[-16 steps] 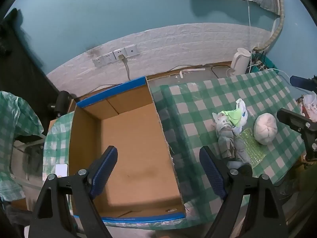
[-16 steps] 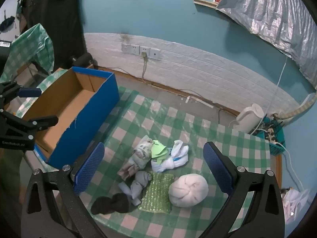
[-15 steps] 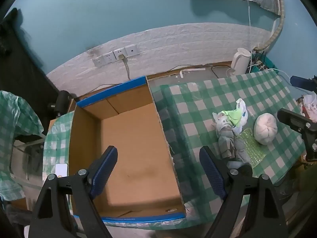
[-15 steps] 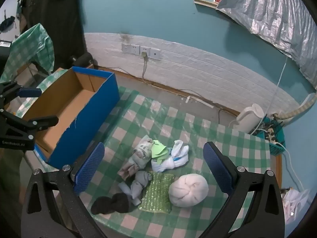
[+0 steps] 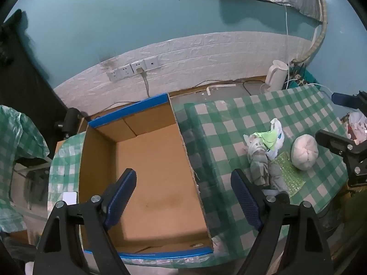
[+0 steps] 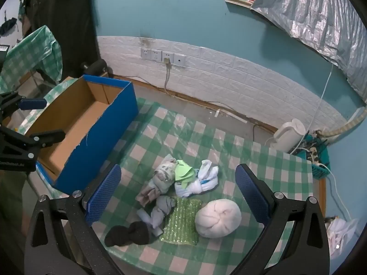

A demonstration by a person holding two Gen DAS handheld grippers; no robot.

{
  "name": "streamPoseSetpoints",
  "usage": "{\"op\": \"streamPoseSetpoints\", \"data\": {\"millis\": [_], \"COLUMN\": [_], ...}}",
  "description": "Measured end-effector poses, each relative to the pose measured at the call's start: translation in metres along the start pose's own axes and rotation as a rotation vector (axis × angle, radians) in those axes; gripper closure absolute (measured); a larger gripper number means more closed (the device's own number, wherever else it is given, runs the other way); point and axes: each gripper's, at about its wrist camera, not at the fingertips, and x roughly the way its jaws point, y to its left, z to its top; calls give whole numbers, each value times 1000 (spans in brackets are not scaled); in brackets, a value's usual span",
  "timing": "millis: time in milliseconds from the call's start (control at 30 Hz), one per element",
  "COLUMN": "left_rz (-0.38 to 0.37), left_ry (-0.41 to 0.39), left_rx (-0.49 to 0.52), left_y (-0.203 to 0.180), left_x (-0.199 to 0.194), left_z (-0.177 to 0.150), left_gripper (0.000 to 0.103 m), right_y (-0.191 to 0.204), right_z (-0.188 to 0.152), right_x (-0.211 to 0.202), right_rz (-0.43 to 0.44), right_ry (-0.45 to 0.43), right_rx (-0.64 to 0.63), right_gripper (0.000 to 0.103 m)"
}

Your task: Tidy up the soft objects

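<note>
Socks and other soft things lie in a loose heap on the checked cloth, right of the box, all in the same spots as half a second ago. In the heap I see a grey roll, a white bundle with a green scrap on it, a black sock nearest me, a bubble-wrap sheet, and a round white cushion touching that sheet's right edge.

My right gripper hangs above the heap, its blue pads spread wide with nothing between them. It has not shifted since the earlier frame.

My left gripper hovers over the box, its fingers also spread wide and pinching nothing; it too has kept its place. From this side the box's cardboard floor is bare, and the heap sits on the cloth, well apart from the box wall.

A kettle stands by the back wall, beyond the cloth.
</note>
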Motion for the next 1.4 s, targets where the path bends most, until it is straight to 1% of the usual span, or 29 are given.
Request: {"op": "streamPoseSetpoints", "data": {"millis": [767,867,933,967,1133,1200,1267,1400], "left_rz": [-7,-11,-16,-18,-19,-23,-28,-28], "left_ry": [-7,-6,-4,-3,-2,0,2,3], "left_rx": [2,0,-3,-4,-5,-5,-5,-4], "left_y": [-4,-7,-8,-9,-9,-10,-8,-8], "left_x": [-2,-2,-2,-2,-2,-2,-1,-1], "left_z": [-2,-4,-5,-5,-5,-6,-6,-6], "left_gripper": [17,17,17,17,17,17,17,17], "right_y": [2,0,3,1,2,-2,1,1], "right_z": [2,-3,2,-4,-3,-11,-5,-7], "right_x": [1,3,3,4,5,6,6,6], "right_rz": [-3,-2,-3,-2,-2,-1,-2,-4], "right_ry": [8,8,10,11,13,12,14,16], "right_rx": [-2,-2,-3,-4,-6,-7,-6,-7], "right_gripper": [3,3,3,3,3,3,3,3]}}
